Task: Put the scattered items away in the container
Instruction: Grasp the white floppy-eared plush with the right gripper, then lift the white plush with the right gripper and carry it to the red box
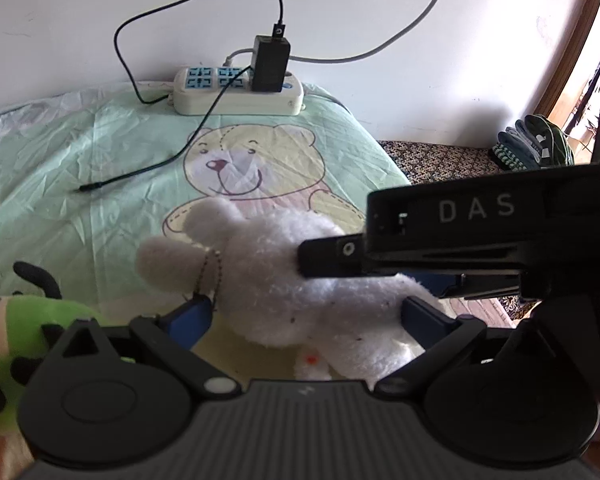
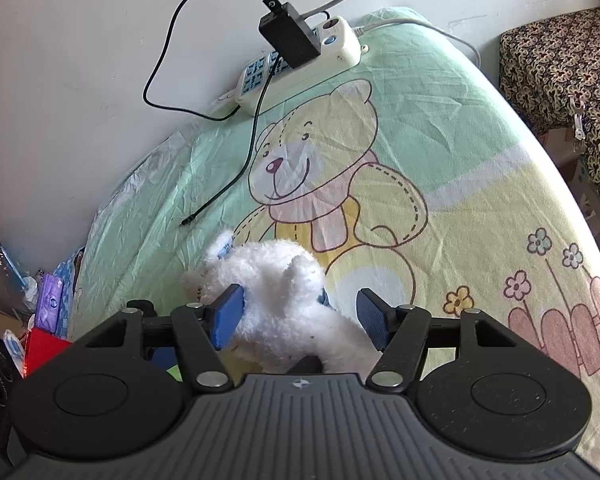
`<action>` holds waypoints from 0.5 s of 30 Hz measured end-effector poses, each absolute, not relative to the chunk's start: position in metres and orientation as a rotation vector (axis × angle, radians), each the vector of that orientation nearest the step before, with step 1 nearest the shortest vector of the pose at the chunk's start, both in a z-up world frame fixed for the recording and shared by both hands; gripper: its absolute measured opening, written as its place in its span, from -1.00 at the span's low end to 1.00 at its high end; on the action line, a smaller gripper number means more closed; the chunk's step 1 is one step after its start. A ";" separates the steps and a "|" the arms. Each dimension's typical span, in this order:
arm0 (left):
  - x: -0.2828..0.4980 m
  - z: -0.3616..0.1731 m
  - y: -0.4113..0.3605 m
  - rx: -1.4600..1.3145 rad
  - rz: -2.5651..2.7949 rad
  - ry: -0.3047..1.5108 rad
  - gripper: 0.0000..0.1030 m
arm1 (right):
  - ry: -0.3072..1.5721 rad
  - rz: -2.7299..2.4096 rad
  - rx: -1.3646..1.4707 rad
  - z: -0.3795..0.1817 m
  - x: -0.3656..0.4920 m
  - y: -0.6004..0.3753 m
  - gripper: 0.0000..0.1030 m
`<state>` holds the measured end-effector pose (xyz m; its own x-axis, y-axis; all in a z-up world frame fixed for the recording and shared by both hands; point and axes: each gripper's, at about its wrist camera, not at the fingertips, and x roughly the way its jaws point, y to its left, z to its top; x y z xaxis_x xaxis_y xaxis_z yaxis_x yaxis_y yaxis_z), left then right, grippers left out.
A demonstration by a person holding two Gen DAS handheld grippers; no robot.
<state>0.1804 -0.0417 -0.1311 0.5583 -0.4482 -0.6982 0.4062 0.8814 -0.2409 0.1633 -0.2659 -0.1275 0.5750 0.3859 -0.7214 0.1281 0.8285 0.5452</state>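
Left wrist view: one white plush toy [image 1: 300, 300] lies on the bear-print sheet [image 1: 80, 152], between the blue pads of the left gripper [image 1: 308, 316], whose fingers stand apart on either side of it without pinching. The right gripper [image 1: 480, 236] reaches in from the right, its black tip against the toy's upper side. One green plush toy [image 1: 32, 320] with black spots sits at the near left edge. Far off, one white power strip [image 1: 238, 94] with one black charger [image 1: 271, 63] lies by the wall; one black cable [image 1: 148, 172] trails onto the open sheet, which is bare to the left.

Right wrist view: the right gripper [image 2: 302, 320] straddles the same toy [image 2: 284, 300], fingers spread, the left pad [image 2: 228, 316] touching the fur, the right one just beside it. The sheet [image 2: 480, 160] lies bare to the right up to its rounded edge; clutter crowds the near left corner
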 end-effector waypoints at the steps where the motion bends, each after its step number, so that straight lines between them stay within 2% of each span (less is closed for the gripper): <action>1: 0.181 -0.131 -0.041 -0.059 -0.512 0.844 0.91 | 0.965 0.176 0.609 -0.128 0.162 -0.266 0.17; 7: 0.168 -0.117 -0.040 -0.056 -0.553 0.806 0.80 | 0.974 0.205 0.608 -0.121 0.151 -0.261 -0.20; 13: 0.151 -0.108 -0.039 -0.020 -0.600 0.782 0.51 | 0.978 0.179 0.608 -0.118 0.138 -0.258 -0.36; 15: 0.144 -0.107 -0.031 -0.027 -0.594 0.779 0.51 | 0.975 0.189 0.621 -0.117 0.131 -0.256 -0.44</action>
<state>0.1437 -0.0313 -0.1067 0.5575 -0.5134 -0.6524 0.4937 0.8368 -0.2367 0.1312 -0.2561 -0.1165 0.5611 0.4181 -0.7144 0.1211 0.8123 0.5705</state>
